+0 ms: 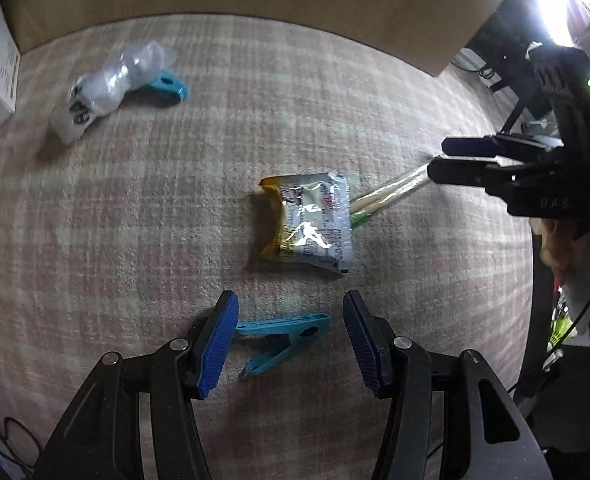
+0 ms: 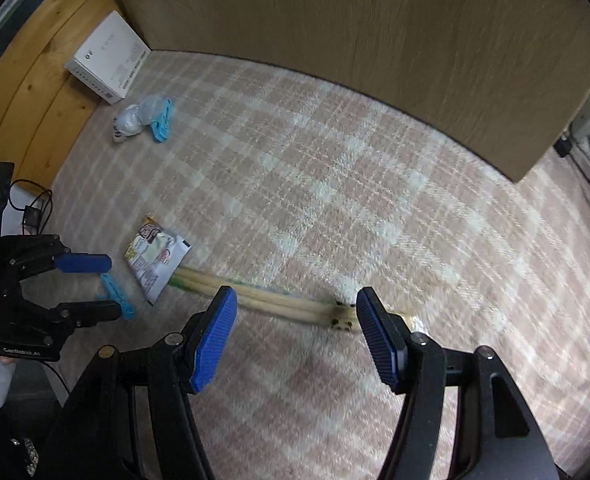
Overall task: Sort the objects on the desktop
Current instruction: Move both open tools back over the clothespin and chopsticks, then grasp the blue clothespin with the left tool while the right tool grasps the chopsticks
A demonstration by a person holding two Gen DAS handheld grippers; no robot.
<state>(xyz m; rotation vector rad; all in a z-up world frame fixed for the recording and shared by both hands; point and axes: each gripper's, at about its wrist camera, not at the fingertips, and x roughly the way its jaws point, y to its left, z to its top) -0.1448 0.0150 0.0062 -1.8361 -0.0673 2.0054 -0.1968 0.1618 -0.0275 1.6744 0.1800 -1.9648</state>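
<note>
step: reaching | left gripper (image 1: 291, 344) spread, clip (image 1: 283, 340) between its fingers | right gripper (image 2: 295, 344) spread over chopsticks (image 2: 271, 300) | next: likely lower, close squarely

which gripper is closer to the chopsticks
Right. The right hand-held gripper is open right over the chopsticks; the left hand-held gripper straddles a blue clip, beyond the snack packet.
</note>
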